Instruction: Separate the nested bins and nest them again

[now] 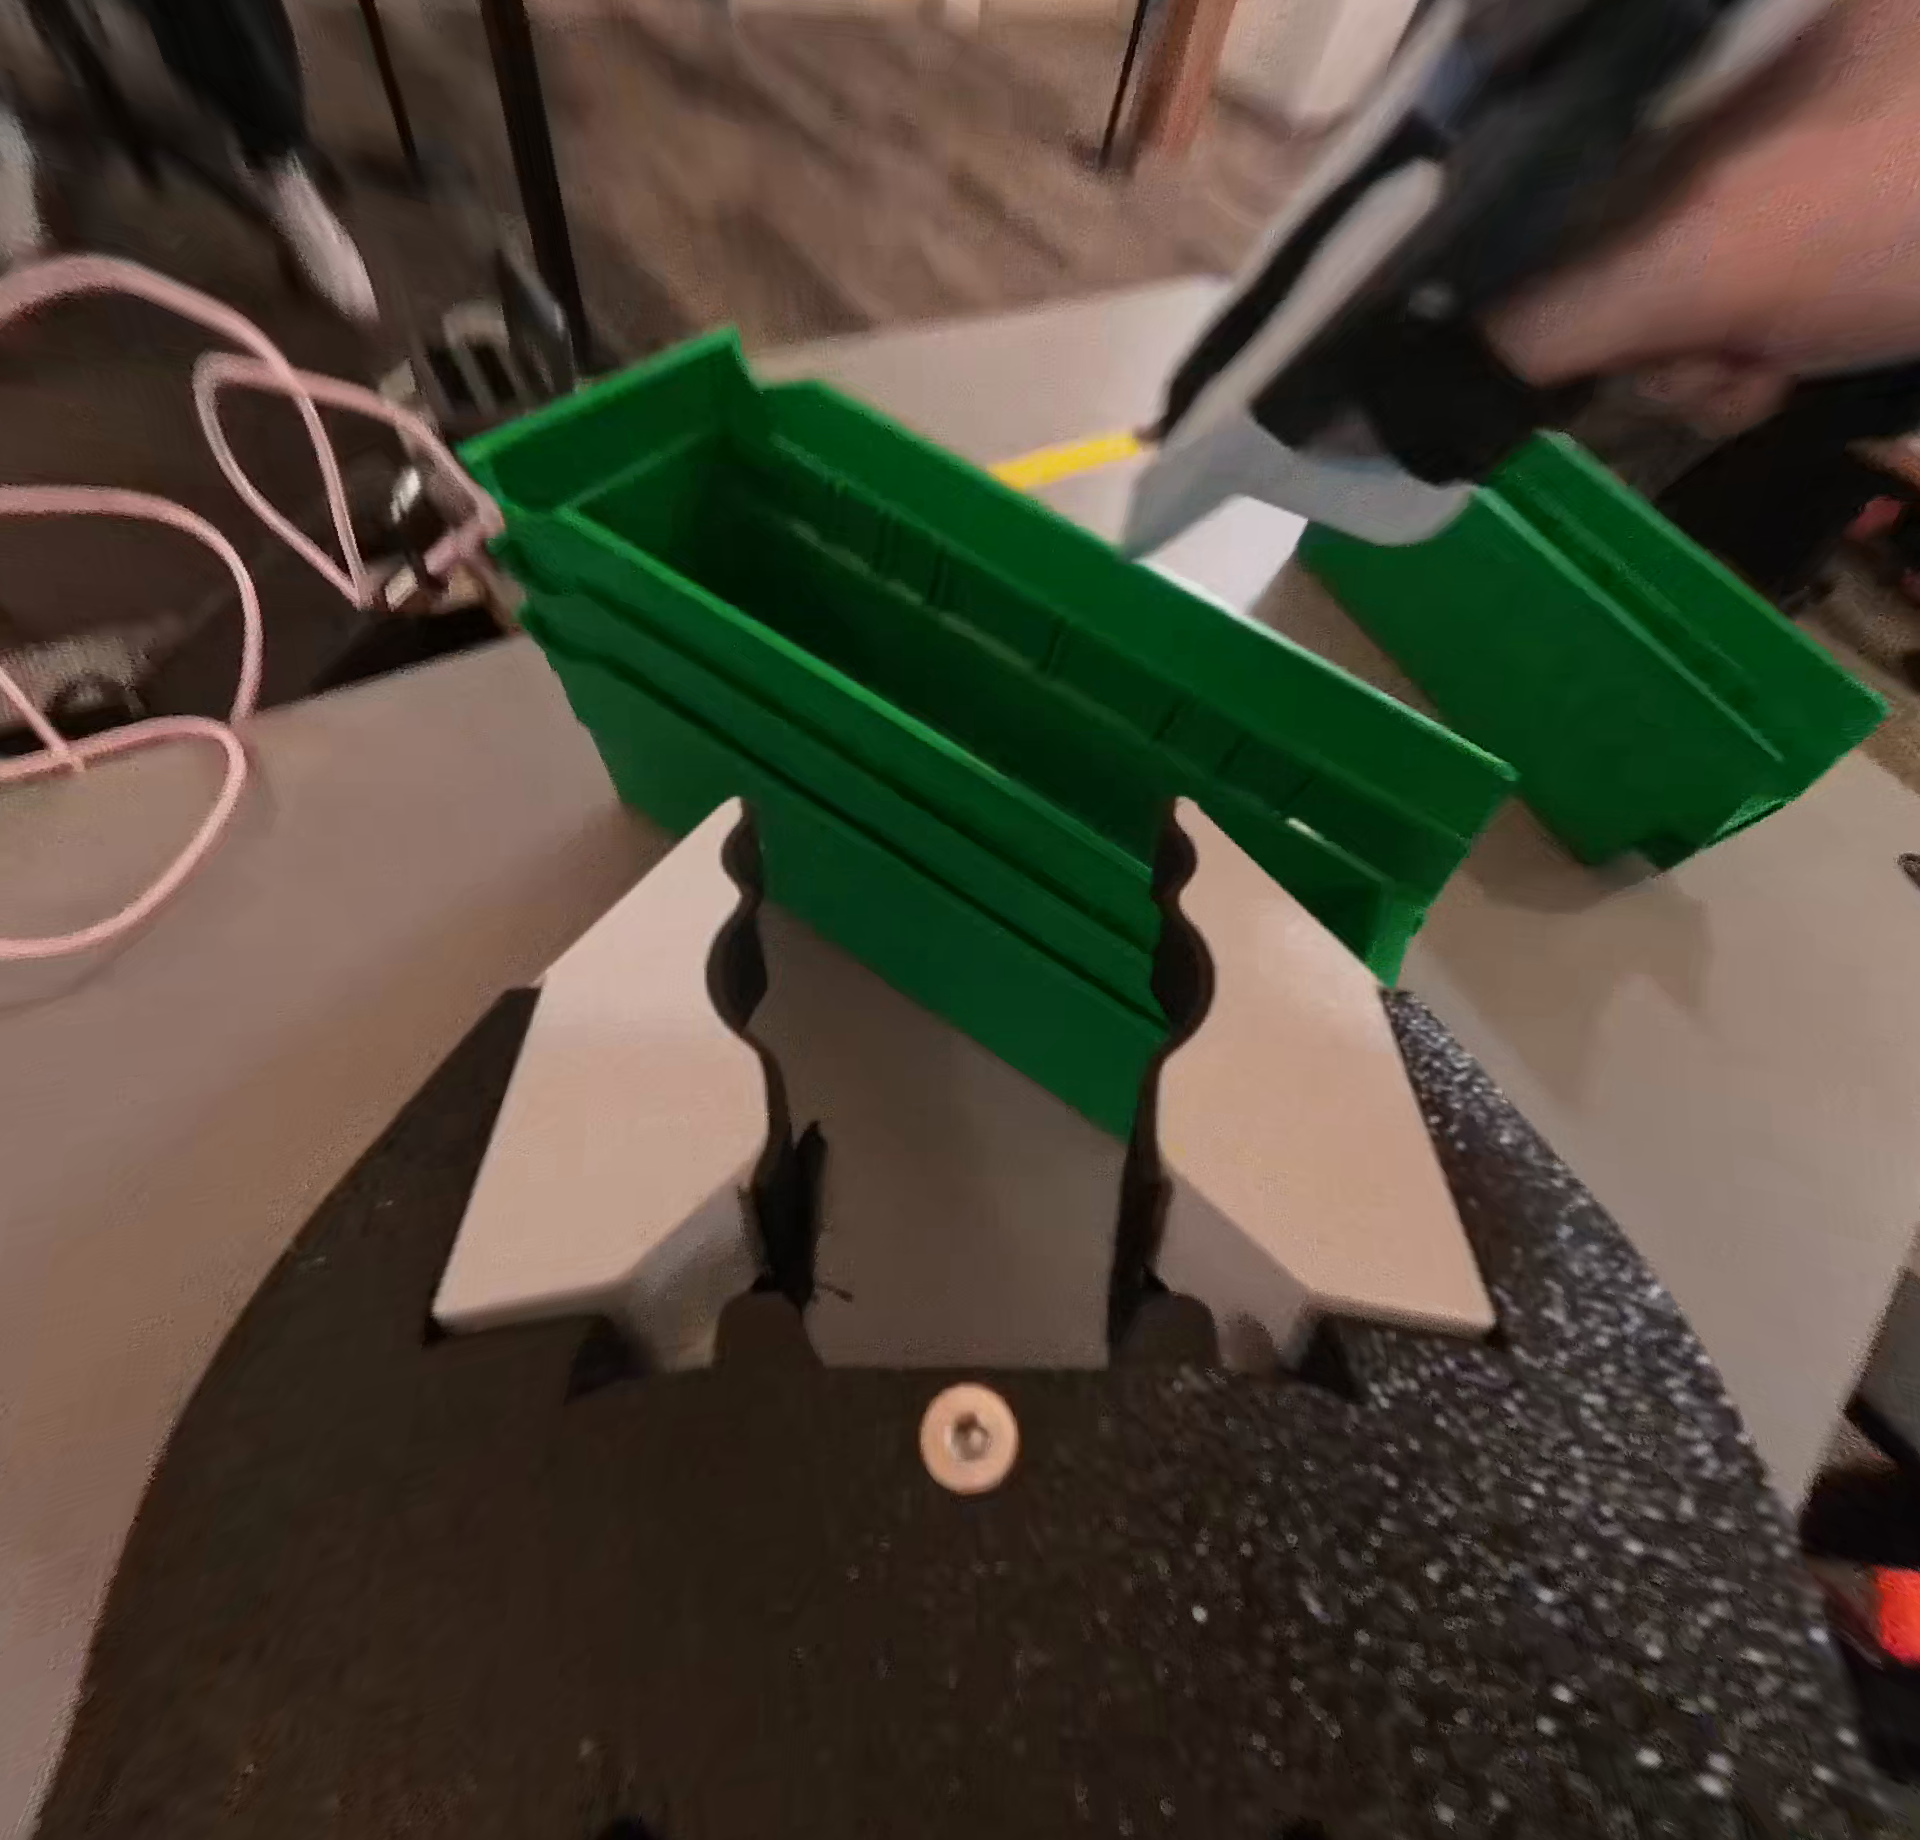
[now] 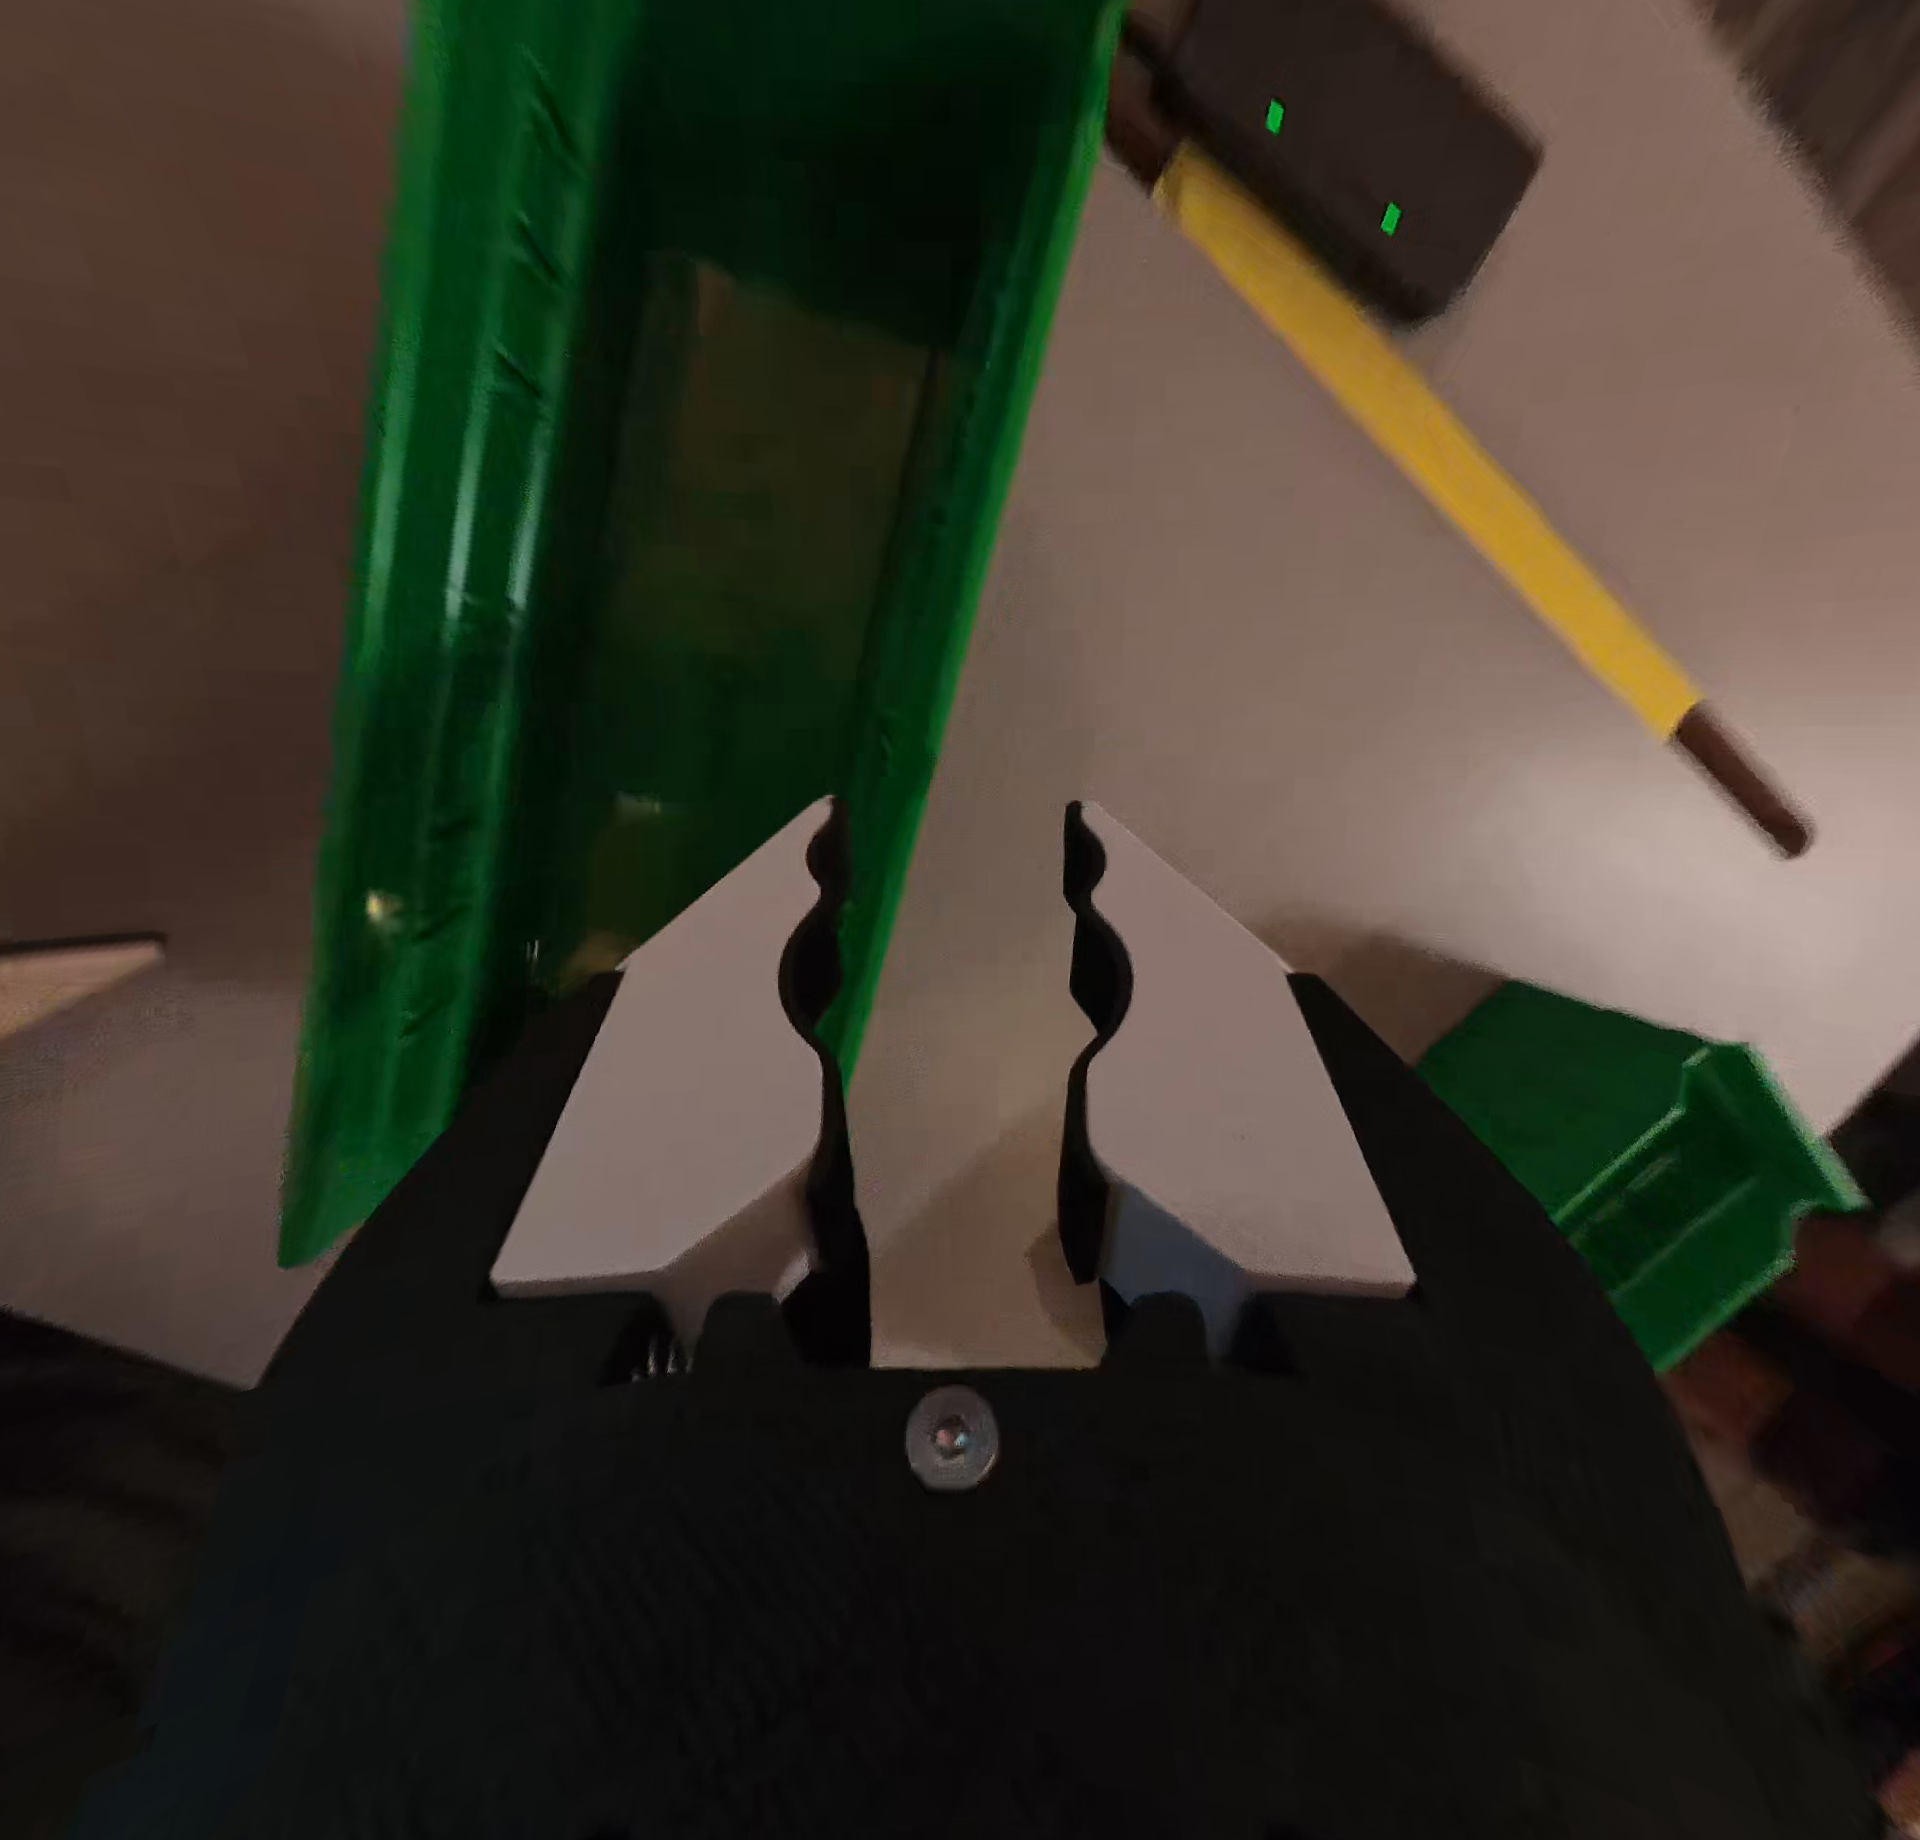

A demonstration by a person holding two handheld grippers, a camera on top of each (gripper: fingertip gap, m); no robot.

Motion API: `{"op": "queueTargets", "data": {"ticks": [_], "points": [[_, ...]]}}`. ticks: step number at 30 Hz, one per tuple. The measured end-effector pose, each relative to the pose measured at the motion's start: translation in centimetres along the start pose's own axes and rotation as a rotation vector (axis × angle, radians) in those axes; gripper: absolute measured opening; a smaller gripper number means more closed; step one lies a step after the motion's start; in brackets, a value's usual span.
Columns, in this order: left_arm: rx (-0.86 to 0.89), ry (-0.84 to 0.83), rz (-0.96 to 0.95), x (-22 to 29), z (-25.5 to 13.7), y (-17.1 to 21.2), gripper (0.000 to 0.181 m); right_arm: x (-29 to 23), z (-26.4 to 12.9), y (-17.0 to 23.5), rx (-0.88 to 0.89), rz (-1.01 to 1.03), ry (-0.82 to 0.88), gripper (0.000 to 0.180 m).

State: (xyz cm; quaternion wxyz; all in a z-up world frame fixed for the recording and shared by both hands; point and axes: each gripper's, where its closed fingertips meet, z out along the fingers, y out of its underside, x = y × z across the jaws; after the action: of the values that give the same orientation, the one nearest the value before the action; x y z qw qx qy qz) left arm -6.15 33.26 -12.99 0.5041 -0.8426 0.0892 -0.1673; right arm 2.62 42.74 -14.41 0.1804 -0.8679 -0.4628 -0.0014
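Note:
A stack of nested green bins (image 1: 935, 668) lies slanted across the grey table (image 1: 312, 959) in the left wrist view. My left gripper (image 1: 961, 803) is open, and the near long wall of the stack sits between its fingers. A single green bin (image 1: 1610, 668) stands apart at the right. The right gripper (image 1: 1174, 481), held by a hand, hovers over that bin's far end. In the right wrist view my right gripper (image 2: 951, 803) is open. The single bin (image 2: 675, 543) has its right wall beside the left finger (image 2: 675, 1063). The stack's end (image 2: 1642, 1188) shows at the lower right.
A pink cable (image 1: 239, 585) loops over the table's left edge. A yellow strip (image 2: 1455, 481) on a brown stick and a black device with green lights (image 2: 1351, 149) lie on the table beyond the single bin. Chair legs and carpet show behind the table.

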Motion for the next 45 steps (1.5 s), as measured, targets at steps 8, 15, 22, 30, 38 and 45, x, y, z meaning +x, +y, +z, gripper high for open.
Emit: {"op": "queueTargets", "data": {"ticks": [8,15,22,30,38,45], "points": [[-0.430,-0.011,-0.123,0.1,4.3,2.4,0.040,-1.3,2.2,1.3,0.007,0.007,-0.122,0.006],[-0.609,-0.104,-0.031,0.1,4.4,2.7,0.015,-1.8,1.9,1.3,-0.026,-0.015,-0.101,0.004],[-0.552,-0.200,-0.029,-2.1,2.6,-0.9,0.006,-3.3,-0.9,-0.1,0.086,0.011,-0.205,0.006],[-0.556,-0.203,-0.012,-2.9,0.8,-1.2,0.007,-4.4,-1.8,-1.5,0.167,-0.009,-0.212,0.005],[-0.513,-0.165,-0.074,-3.1,-0.6,-1.8,0.006,-5.4,-3.8,-2.1,0.200,0.014,-0.260,0.005],[-0.514,-0.191,-0.035,-2.5,-2.0,-4.0,0.007,-5.0,-6.6,-2.5,0.231,0.046,-0.304,0.005]]}}
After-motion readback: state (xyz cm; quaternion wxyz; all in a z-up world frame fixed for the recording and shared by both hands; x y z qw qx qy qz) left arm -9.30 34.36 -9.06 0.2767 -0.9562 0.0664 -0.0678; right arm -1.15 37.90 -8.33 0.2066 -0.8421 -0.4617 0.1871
